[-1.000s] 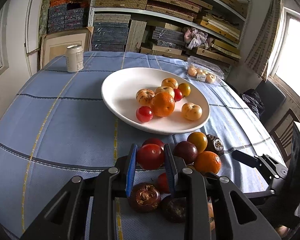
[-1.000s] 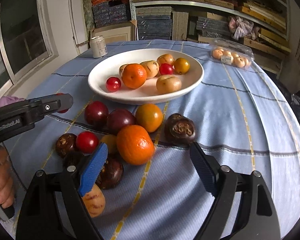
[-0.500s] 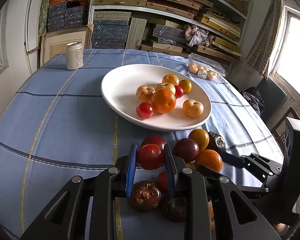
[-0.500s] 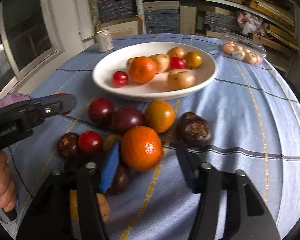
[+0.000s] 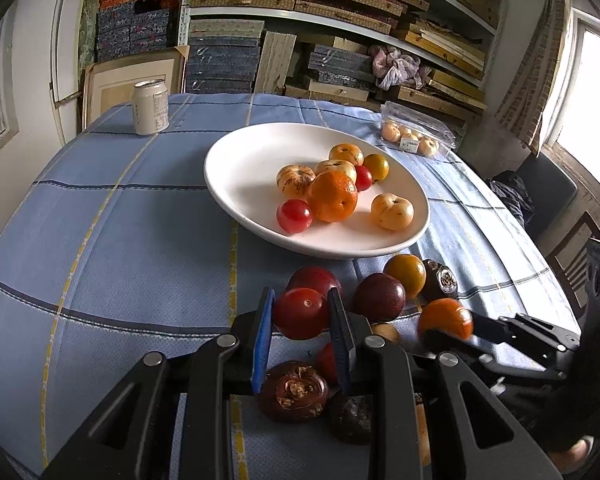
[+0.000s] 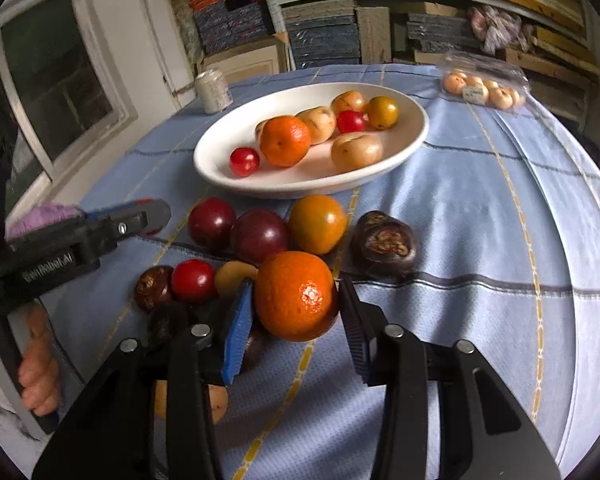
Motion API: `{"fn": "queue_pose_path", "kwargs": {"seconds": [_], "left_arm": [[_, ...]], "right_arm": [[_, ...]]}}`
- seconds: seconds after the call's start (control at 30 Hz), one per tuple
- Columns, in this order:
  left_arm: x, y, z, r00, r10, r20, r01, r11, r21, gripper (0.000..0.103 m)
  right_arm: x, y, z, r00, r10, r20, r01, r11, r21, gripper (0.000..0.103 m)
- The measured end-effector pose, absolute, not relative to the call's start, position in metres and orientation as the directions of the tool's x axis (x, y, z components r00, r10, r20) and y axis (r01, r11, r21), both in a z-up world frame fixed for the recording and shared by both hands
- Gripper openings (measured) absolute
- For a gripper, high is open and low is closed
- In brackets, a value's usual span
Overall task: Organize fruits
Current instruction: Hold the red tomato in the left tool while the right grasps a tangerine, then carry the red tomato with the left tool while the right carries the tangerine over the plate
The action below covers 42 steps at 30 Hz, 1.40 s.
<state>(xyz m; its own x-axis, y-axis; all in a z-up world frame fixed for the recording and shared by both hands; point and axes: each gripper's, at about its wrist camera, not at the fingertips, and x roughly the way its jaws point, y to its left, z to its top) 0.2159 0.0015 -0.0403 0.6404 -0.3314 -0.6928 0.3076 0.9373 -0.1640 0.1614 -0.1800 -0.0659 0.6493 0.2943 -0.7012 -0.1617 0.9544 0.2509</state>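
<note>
My left gripper [image 5: 301, 320] is shut on a red tomato [image 5: 300, 313] and holds it above the loose fruit on the blue cloth. My right gripper [image 6: 296, 312] is shut on an orange [image 6: 296, 295], which also shows in the left wrist view [image 5: 444, 317]. A white plate [image 5: 244, 160] beyond holds an orange [image 5: 333, 195], tomatoes and pale striped fruits. Dark plums [image 6: 260, 234], a yellow-orange fruit [image 6: 317, 223], mangosteens [image 6: 383, 243] and a red tomato [image 6: 193, 280] lie in front of the plate.
A drink can [image 5: 151, 106] stands at the far left of the table. A clear plastic box of small fruits [image 5: 416, 136] lies at the far right. Shelves stacked with boxes stand behind. A chair [image 5: 580, 256] is at the table's right side.
My right gripper moved forward and closed around the orange. My left gripper kept its hold on the red tomato and shifted slightly toward the plate.
</note>
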Motion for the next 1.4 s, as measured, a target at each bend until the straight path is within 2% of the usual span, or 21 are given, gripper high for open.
{"fn": "queue_pose_path", "kwargs": {"seconds": [0.23,0.63,0.9,1.1,1.27,1.4], "left_arm": [[0.218,0.0,-0.045,0.632,-0.326,-0.704,0.307,0.938,-0.159,0.027],[0.241,0.012,-0.025,0.65,-0.319,-0.689,0.253,0.947,-0.2,0.027],[0.3,0.004,-0.002,0.67,-0.264,-0.694,0.203,0.964,-0.17,0.027],[0.34,-0.005,-0.012,0.657,-0.237,-0.715,0.188,0.971,-0.149,0.027],[0.358,-0.006,-0.029,0.634,-0.225,-0.74,0.181,0.973,-0.141,0.027],[0.362,-0.007,-0.037,0.632,-0.209,-0.746,0.183,0.976,-0.119,0.027]], "right_arm": [[0.155,-0.212,-0.064,0.648,0.374,-0.664,-0.095,0.904,0.417,0.042],[0.15,-0.231,-0.032,0.712,0.388,-0.585,-0.089,0.877,0.473,0.042],[0.21,-0.213,0.007,0.712,0.411,-0.569,-0.136,0.876,0.463,0.042],[0.246,-0.178,-0.004,0.673,0.435,-0.599,-0.178,0.88,0.44,0.042],[0.252,-0.167,-0.013,0.678,0.382,-0.628,-0.186,0.916,0.356,0.042],[0.257,-0.164,-0.022,0.666,0.377,-0.644,-0.188,0.92,0.344,0.042]]}}
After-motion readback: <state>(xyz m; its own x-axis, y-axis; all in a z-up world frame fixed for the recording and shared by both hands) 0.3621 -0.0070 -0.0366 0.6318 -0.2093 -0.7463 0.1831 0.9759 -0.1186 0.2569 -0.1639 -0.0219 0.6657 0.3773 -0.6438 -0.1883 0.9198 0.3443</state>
